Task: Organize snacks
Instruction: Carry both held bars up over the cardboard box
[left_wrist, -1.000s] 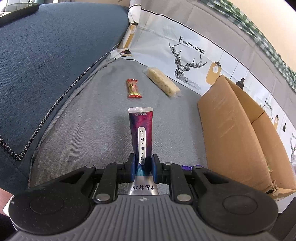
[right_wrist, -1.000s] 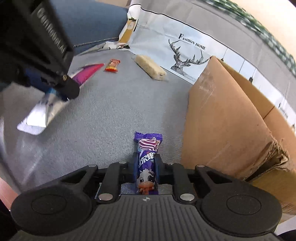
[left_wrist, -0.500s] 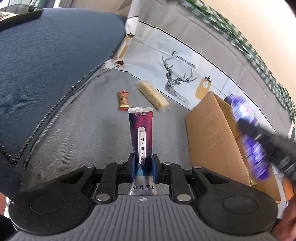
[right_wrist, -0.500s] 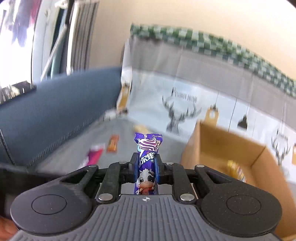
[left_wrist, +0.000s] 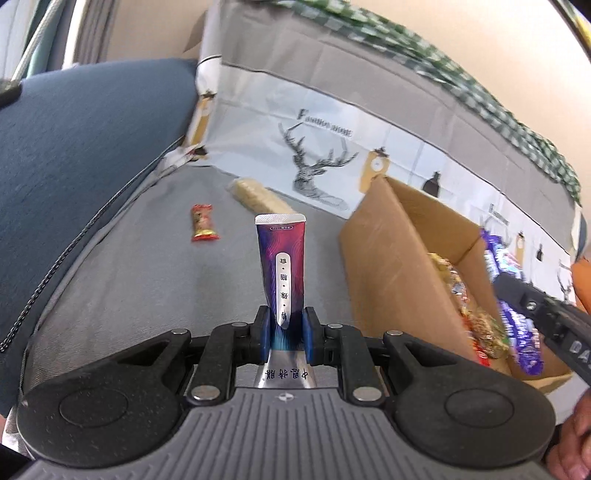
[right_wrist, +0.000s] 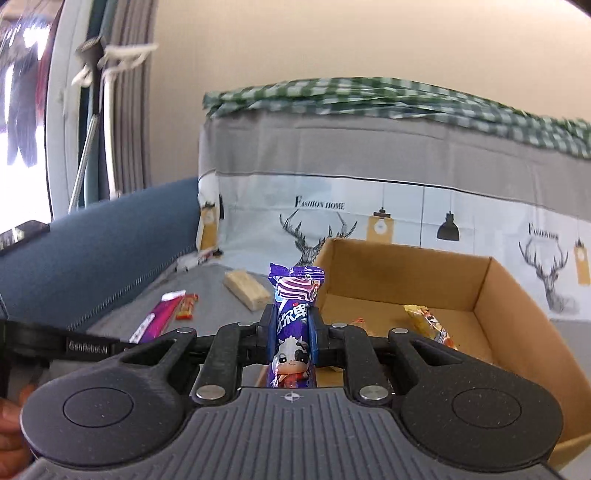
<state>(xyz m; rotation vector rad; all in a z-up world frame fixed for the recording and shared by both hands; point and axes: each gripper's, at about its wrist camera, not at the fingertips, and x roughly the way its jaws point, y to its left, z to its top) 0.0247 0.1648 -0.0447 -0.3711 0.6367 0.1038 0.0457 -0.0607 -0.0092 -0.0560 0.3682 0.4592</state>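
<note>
Left claw (left_wrist: 284, 334) is pinched on a purple-and-red stick sachet (left_wrist: 282, 266), its blue pads pressed against the packet's lower part; the sachet's long axis runs straight forward along the fingers, crimped silver end pointing away, above the grey sofa seat (left_wrist: 147, 280). Right claw (right_wrist: 291, 332) is clamped on one purple milk candy bar (right_wrist: 293, 317), cartoon cow toward the camera and swirl-printed end pointing forward and up, long axis in line with the fingers. In the right wrist view that bar is held over the near left corner of the open cardboard box (right_wrist: 495, 291); in the left wrist view it hangs blurred over the box's right part.

The box (left_wrist: 384, 266) stands on the right part of the seat, flaps up, with a loose heap of mixed wrappers (left_wrist: 476, 317) inside; their number cannot be told, though one yellow packet (right_wrist: 428, 321) lies clear against the box floor.

Farther along the seat lie two loose snacks: one small red-and-gold candy (left_wrist: 202, 223) toward the left edge, its long axis running front to back, and one pale wrapped cracker bar (left_wrist: 258, 197) beyond it, angled toward the back cushion. A blue armrest (left_wrist: 74, 155) borders the seat on the left. Behind, a deer-print cover (left_wrist: 325, 155) hangs over the backrest, green checked cloth (right_wrist: 406, 99) along its top.
</note>
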